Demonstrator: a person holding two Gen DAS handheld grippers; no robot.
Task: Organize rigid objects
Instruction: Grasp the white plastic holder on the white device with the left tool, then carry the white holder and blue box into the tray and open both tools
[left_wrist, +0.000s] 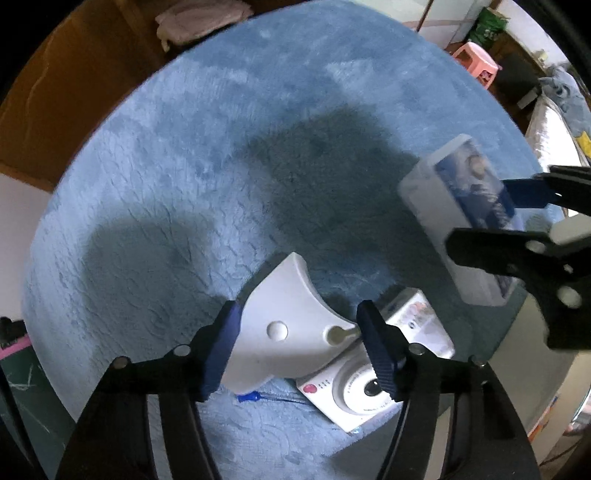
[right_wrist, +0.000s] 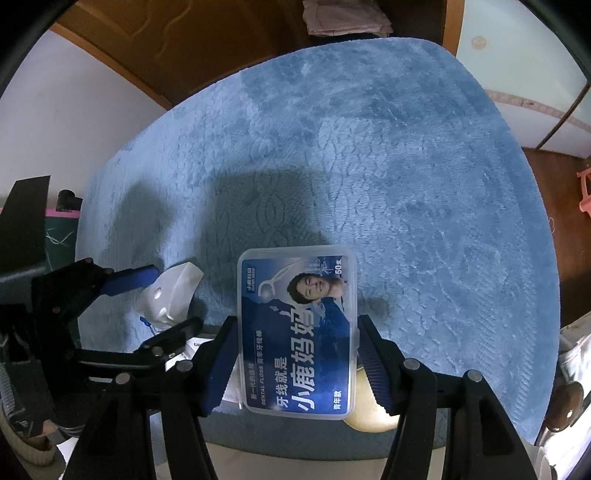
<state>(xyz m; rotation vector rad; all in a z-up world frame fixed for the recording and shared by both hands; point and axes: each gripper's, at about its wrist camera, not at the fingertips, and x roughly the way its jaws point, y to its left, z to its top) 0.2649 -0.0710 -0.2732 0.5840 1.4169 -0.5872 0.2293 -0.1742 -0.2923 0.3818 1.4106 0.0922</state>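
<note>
A white curved plastic piece (left_wrist: 291, 314) with two round holes lies on the blue plush cover (left_wrist: 221, 166), partly over a white instant camera (left_wrist: 354, 391). My left gripper (left_wrist: 298, 304) points straight down at it, and both blue pads touch the piece's sides. The right wrist view shows the same left gripper (right_wrist: 173, 297) around the white piece (right_wrist: 173, 291). My right gripper (right_wrist: 297, 320) is shut on a clear dental floss box (right_wrist: 299, 332) with a blue label, held above the cover. From the left wrist camera, the box (left_wrist: 454, 199) hangs at the right in the right gripper (left_wrist: 491, 221).
A small blue tie (left_wrist: 251, 397) lies by the camera. A pale round object (right_wrist: 365, 410) sits under the floss box. Folded pale cloth (left_wrist: 199, 22) lies beyond the cover's far edge. A pink stool (left_wrist: 476, 62) stands at the far right, and a shoe (right_wrist: 22, 435) is on the floor at lower left.
</note>
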